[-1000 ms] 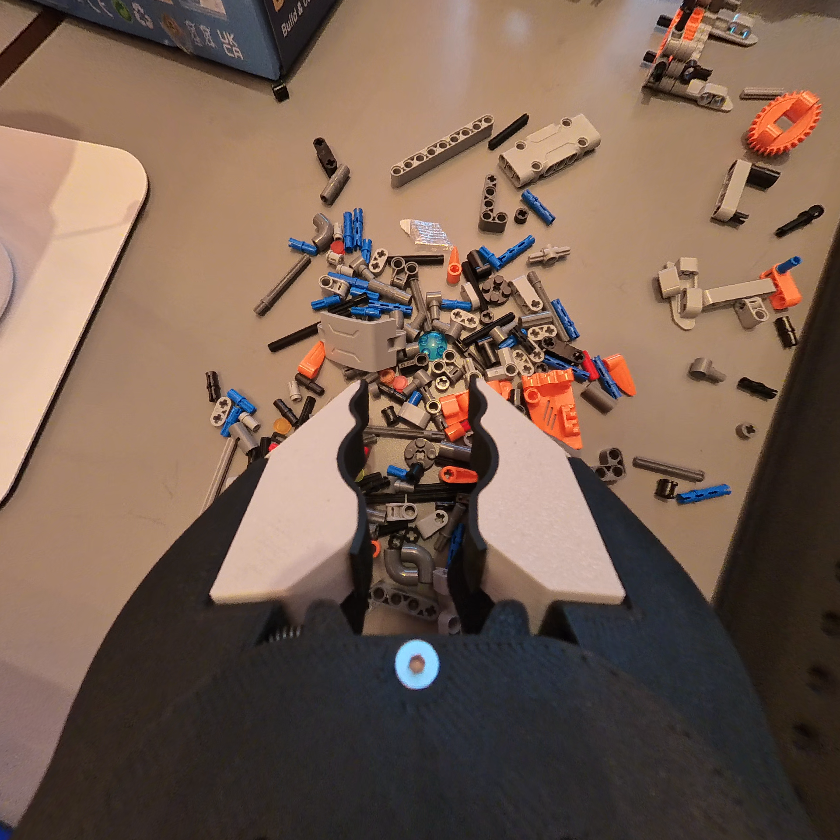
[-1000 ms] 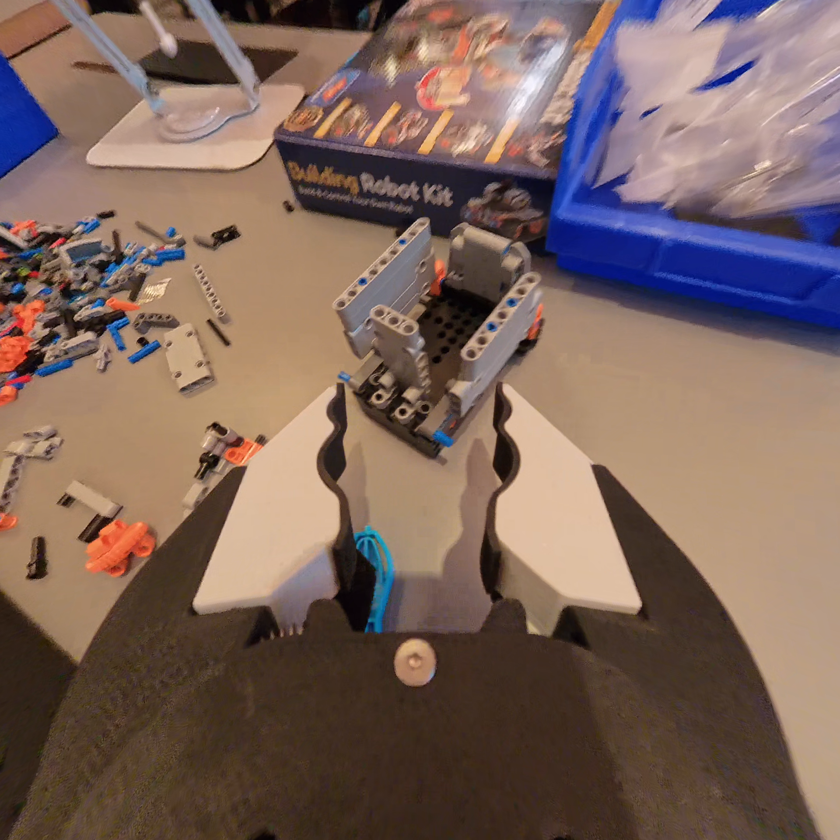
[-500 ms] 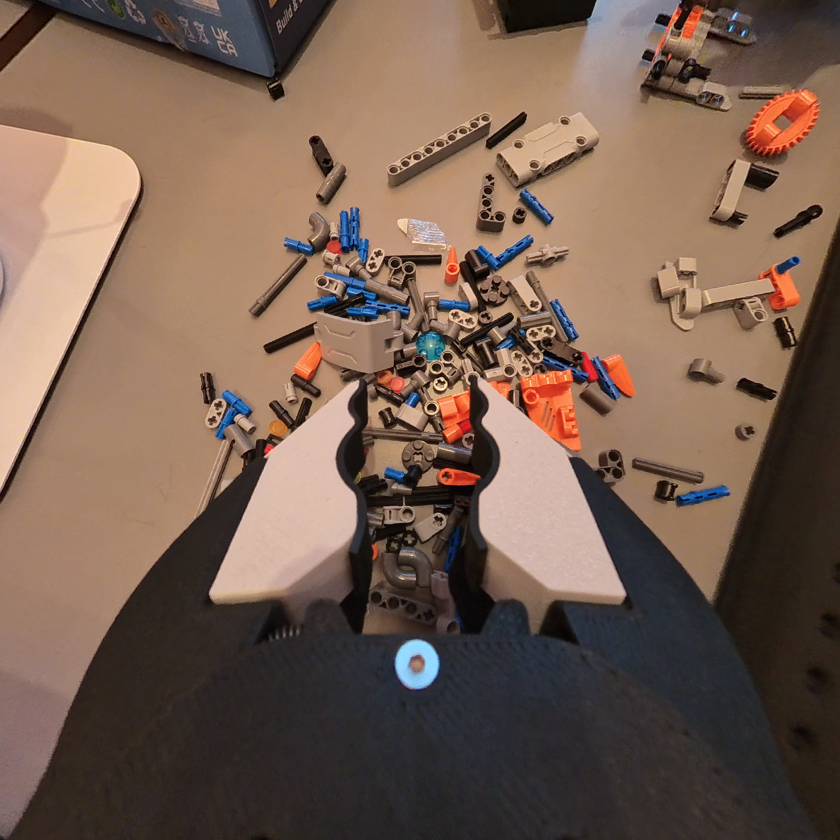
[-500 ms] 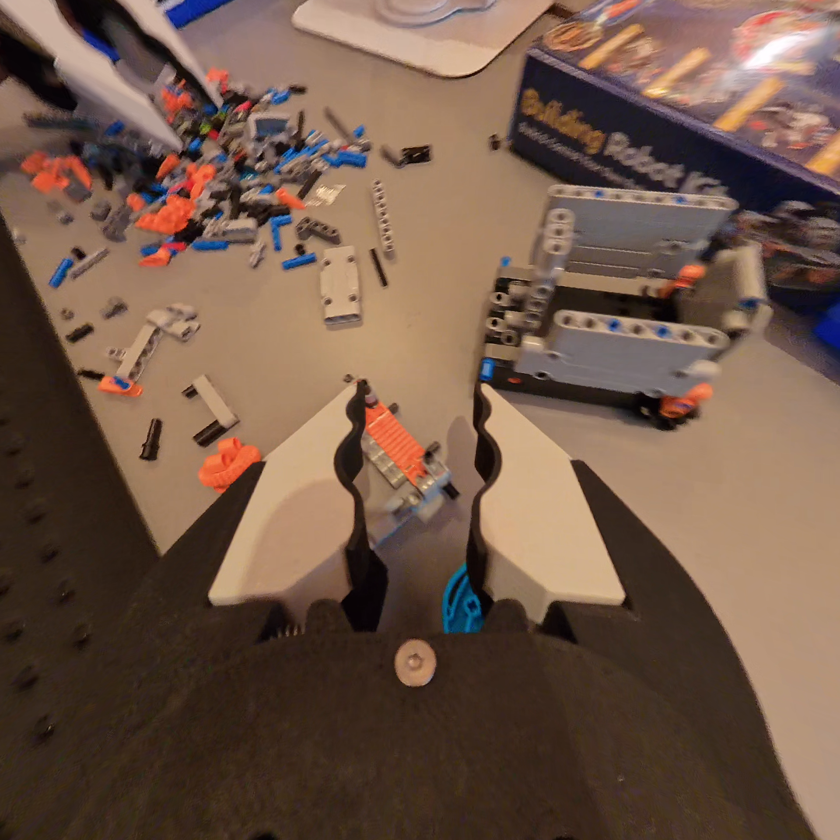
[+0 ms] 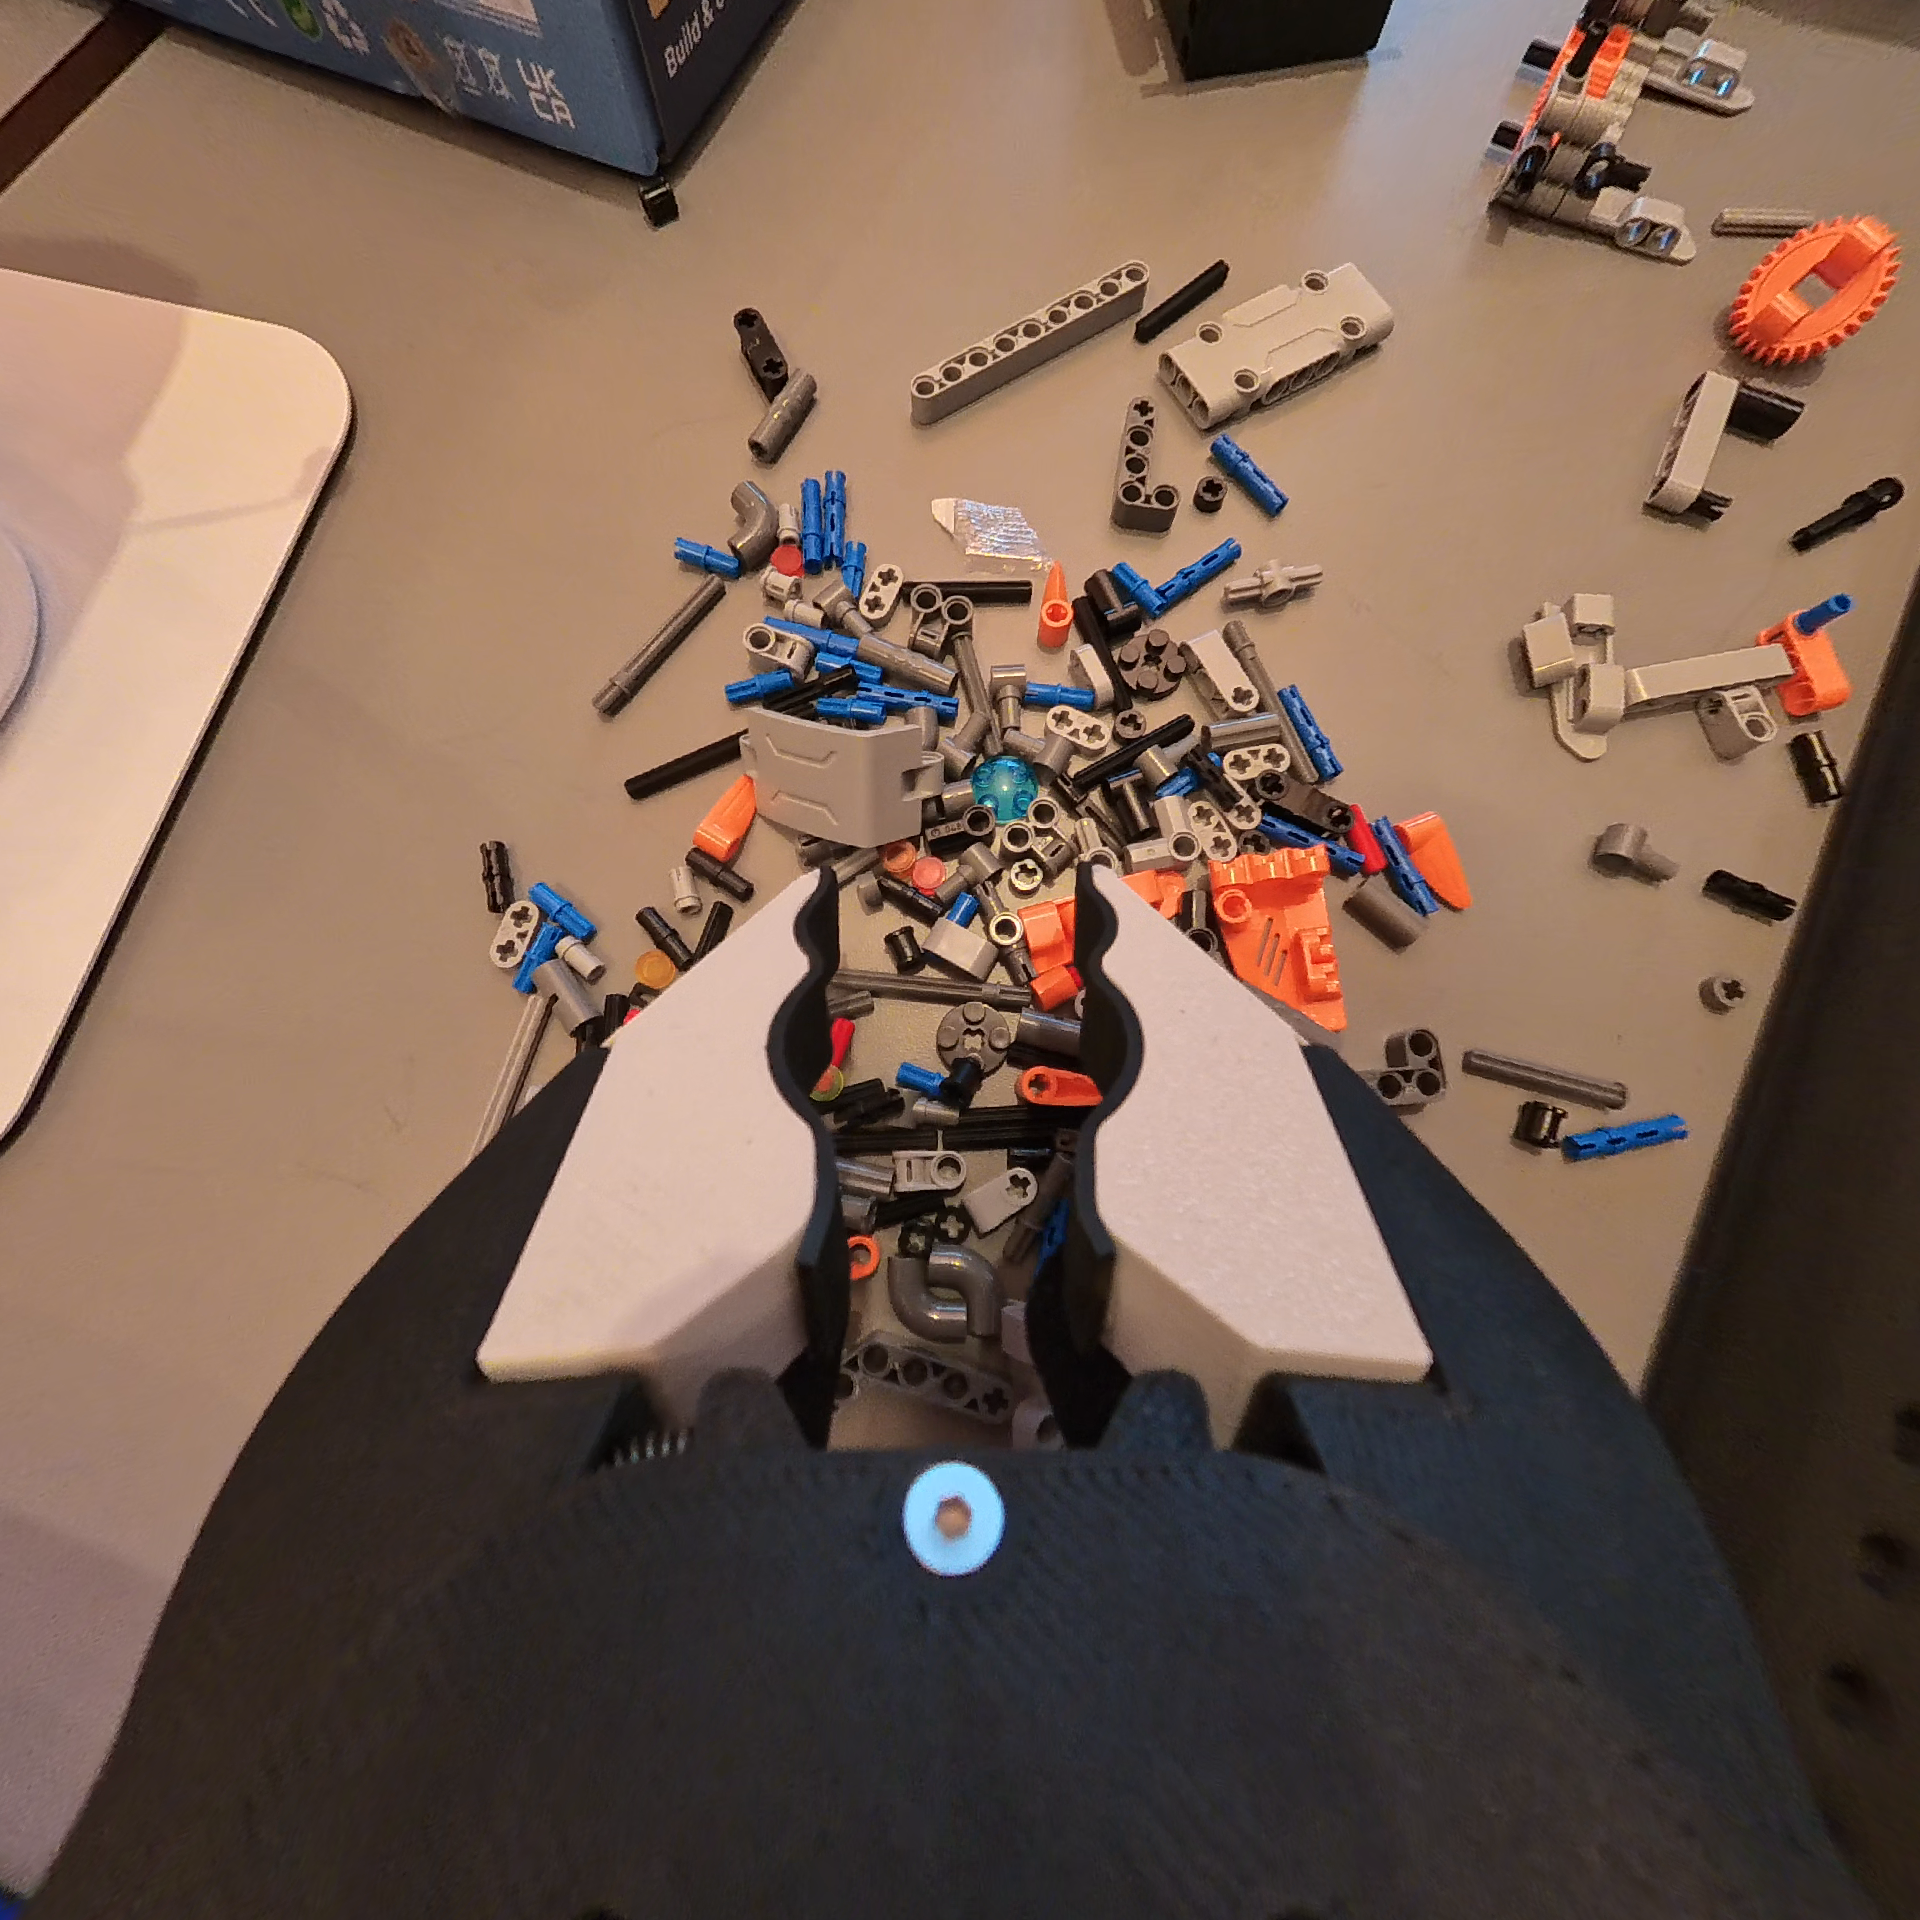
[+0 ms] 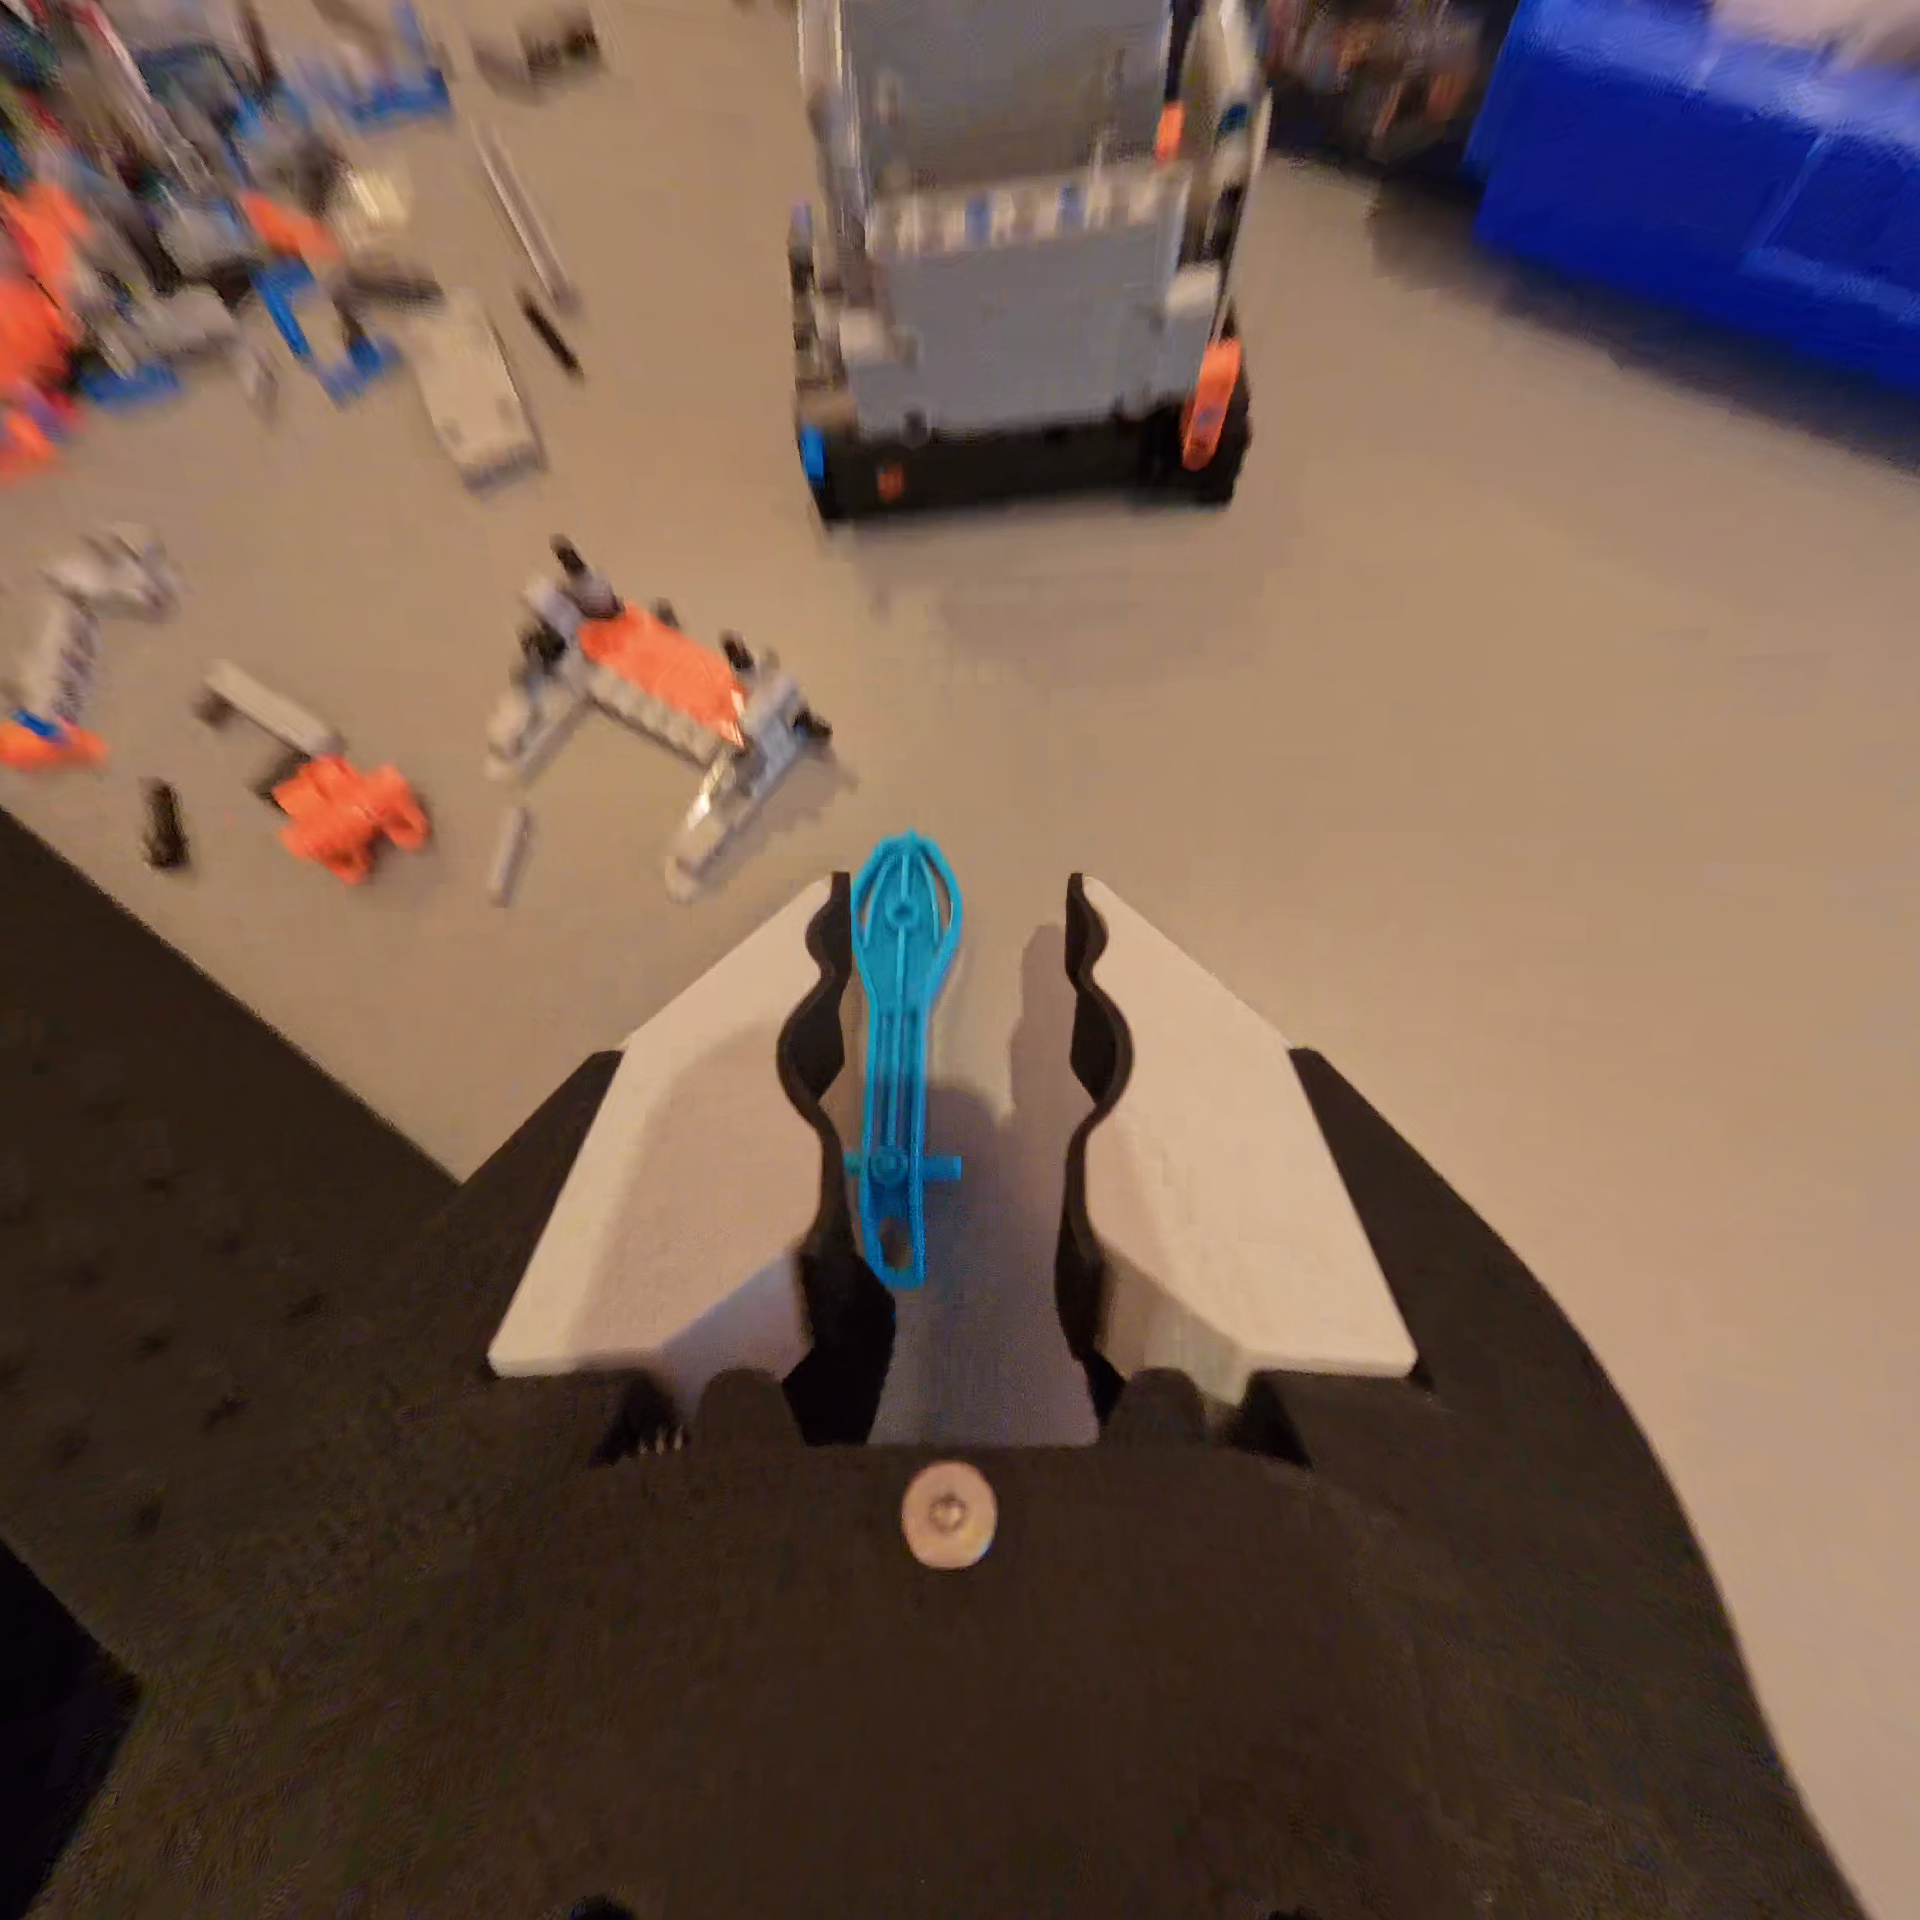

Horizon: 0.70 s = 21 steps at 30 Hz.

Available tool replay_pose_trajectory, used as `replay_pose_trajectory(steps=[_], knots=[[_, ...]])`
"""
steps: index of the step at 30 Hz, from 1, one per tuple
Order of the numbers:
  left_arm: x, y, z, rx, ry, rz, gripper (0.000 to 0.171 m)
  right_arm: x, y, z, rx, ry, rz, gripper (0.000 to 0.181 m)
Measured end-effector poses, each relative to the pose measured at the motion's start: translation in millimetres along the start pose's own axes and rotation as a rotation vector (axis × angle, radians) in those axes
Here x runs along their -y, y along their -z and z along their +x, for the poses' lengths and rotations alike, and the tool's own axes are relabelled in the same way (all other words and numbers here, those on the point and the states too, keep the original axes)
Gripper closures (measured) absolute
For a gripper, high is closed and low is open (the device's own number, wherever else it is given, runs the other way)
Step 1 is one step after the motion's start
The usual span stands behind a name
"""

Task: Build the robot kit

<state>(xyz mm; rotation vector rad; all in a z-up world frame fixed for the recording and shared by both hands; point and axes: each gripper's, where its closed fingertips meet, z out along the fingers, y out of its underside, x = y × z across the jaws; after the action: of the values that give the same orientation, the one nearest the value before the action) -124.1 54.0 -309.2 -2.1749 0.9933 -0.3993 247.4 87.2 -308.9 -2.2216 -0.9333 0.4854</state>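
My left gripper (image 5: 956, 894) is open and empty, hovering over a heap of small building pieces (image 5: 1039, 769) in blue, grey, black and orange on the grey table (image 5: 416, 582). My right gripper (image 6: 951, 899) is open over the table; a light-blue plastic tool (image 6: 899, 1039) lies between its fingers, close to the left finger, not clamped. Ahead of the right gripper stands a grey and black built model (image 6: 1023, 312). A small grey and orange sub-assembly (image 6: 665, 707) lies ahead to the left.
A blue kit box (image 5: 416, 62) is at the far left, a white rounded board (image 5: 135, 582) at the left. An orange gear (image 5: 1818, 291) and small assemblies (image 5: 1683, 675) lie right. A blue bin (image 6: 1704, 177) stands far right. A dark perforated panel (image 6: 156, 1039) edges the table. My right fingertips sit around 40 centimeters from my left ones. My left tips are about 25 centimeters from the orange gear (image 5: 1818, 291), my right tips only 15 centimeters. It turns up in the right wrist view (image 6: 309, 782) as well.
The right gripper has swung right and back; the blue tool now shows full length between its fingers and the orange sub-assembly has moved out to the left. The left gripper has barely moved.
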Motion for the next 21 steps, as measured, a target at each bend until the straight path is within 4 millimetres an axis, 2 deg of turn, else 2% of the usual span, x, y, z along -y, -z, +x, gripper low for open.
replay_pose_trajectory(steps=[3, 6, 12, 14, 17, 21], knots=[[0, 1, -1, 0.003, 0.000, -0.001, 0.128, -21, -7, -9, -0.007, 0.050, -0.109, 0.146], [0, 2, -2, 0.007, 0.003, 0.004, 0.128, -28, -14, -8, -0.032, 0.077, -0.143, 0.165], [1, 5, -5, 0.026, 0.004, 0.010, 0.129, -13, -26, 4, -0.068, 0.042, -0.087, 0.163], [1, 7, -7, 0.035, 0.007, 0.014, 0.129, -10, -28, 9, -0.096, 0.023, -0.086, 0.140], [2, 10, -11, 0.057, 0.014, 0.024, 0.129, 0, -17, 11, -0.135, 0.031, -0.037, 0.136], [4, 14, -16, 0.073, 0.037, 0.050, 0.129, 13, -3, -4, -0.135, 0.074, 0.033, 0.141]])
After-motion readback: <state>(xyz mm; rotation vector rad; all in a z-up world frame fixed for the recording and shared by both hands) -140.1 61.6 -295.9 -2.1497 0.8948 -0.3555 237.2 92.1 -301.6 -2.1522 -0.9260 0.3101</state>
